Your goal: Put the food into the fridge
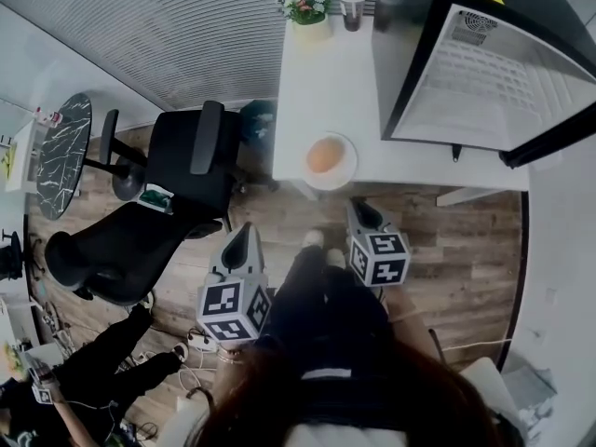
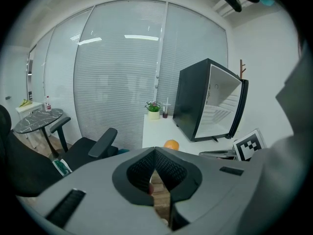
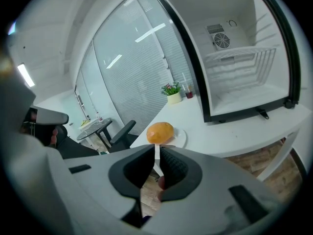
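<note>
On the table [image 1: 321, 91], a bun [image 1: 323, 155] sits on a plate [image 1: 349, 167] beside the open fridge [image 1: 484, 77]. Left gripper [image 1: 244, 231] closed, empty; right gripper [image 1: 360, 207] narrowly apart, empty.

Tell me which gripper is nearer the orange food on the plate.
Right. In the head view the right gripper sits just below the orange food, off the table edge; the left gripper is farther down-left, over the floor.

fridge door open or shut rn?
Open. The right gripper view looks straight into the fridge, showing its white interior, wire shelf and rear fan.
</note>
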`<state>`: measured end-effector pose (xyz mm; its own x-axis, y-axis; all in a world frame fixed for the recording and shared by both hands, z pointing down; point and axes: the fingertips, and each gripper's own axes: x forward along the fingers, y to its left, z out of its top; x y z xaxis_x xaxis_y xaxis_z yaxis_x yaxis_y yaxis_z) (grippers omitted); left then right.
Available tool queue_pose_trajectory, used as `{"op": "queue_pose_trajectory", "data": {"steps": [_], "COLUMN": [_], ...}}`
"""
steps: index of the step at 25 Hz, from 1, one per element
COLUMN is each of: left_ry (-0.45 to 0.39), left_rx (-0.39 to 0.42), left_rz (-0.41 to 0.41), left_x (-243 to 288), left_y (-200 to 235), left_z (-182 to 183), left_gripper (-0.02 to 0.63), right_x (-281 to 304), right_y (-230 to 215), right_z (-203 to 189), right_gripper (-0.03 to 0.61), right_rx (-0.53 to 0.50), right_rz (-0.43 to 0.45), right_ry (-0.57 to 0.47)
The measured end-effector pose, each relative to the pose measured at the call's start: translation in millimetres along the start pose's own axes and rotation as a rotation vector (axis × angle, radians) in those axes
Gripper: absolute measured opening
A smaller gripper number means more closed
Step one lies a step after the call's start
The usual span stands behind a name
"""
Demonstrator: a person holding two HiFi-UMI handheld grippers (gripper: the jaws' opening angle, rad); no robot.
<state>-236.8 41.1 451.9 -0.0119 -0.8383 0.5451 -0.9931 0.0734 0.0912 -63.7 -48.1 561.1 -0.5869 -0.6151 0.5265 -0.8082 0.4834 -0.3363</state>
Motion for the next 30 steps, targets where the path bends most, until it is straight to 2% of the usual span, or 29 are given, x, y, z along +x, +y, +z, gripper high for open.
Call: {"op": "queue_pose_trajectory", "data": {"steps": [3,7,13,18,30], "left_ry": [0.002,0.006,0.017,0.02,0.032], "left_rx": [0.009,0.022,0.036,0.038,0.06], "left_rz": [-0.011,-0.023,-0.032,-0.028,-0.036], "left_x": [4.5,11.0,18.7,23.7,32.2], "left_y": [2.1,3.7,7.4,14.2,26.1], "left_z": [4.3,10.1,15.4,19.6,26.0], "left_gripper": [0.0,0.0,0.0,0.0,0.0], "right_x": [3.9,11.1,22.7,30.7,48.4], "right_y": [0.8,0.8,-3.8,-9.2,-12.2], "right_z": [-0.5,-2.7,-8.6,-10.6,-27.1], "right_gripper": [0.037,0.07,0.087,0.087,0.123], "right_rx": [0.025,0.048,0.121,0.136,0.281], "right_rz": [0.001,0.004,0.001,-0.023,-0.016], "right_ry": [0.005,0.018,0.039,0.048,0.066]}}
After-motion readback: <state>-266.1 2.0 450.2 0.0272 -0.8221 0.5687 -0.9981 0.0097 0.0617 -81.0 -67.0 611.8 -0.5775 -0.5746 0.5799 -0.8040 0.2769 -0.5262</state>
